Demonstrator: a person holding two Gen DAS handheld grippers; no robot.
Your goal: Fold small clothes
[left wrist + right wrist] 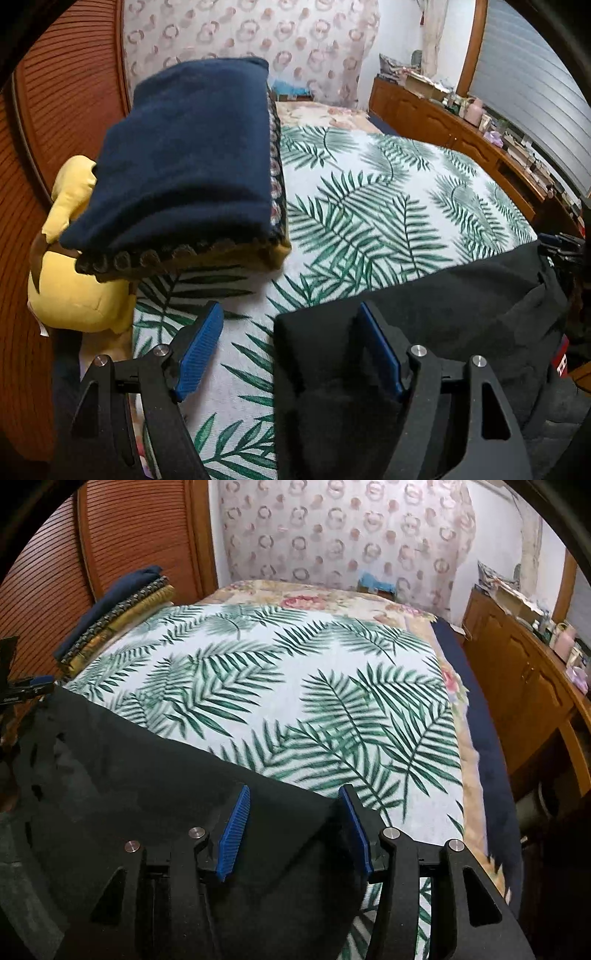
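A black garment point(461, 306) lies on the leaf-print bedspread point(369, 206) at the near edge of the bed; it also shows in the right wrist view point(147, 775). My left gripper point(291, 347) is open, its jaws wide apart, straddling the garment's left edge. My right gripper point(295, 830) is open, its jaws spread over the garment's right corner. A stack of folded clothes with a navy piece on top point(192, 155) sits at the left; it also shows in the right wrist view point(114, 616).
A yellow plush toy point(77, 288) lies under the stack's near end, against the wooden louvered wardrobe point(55, 110). A wooden cabinet point(524, 686) with clutter on top runs along the right. A floral quilt point(314, 598) covers the far end of the bed.
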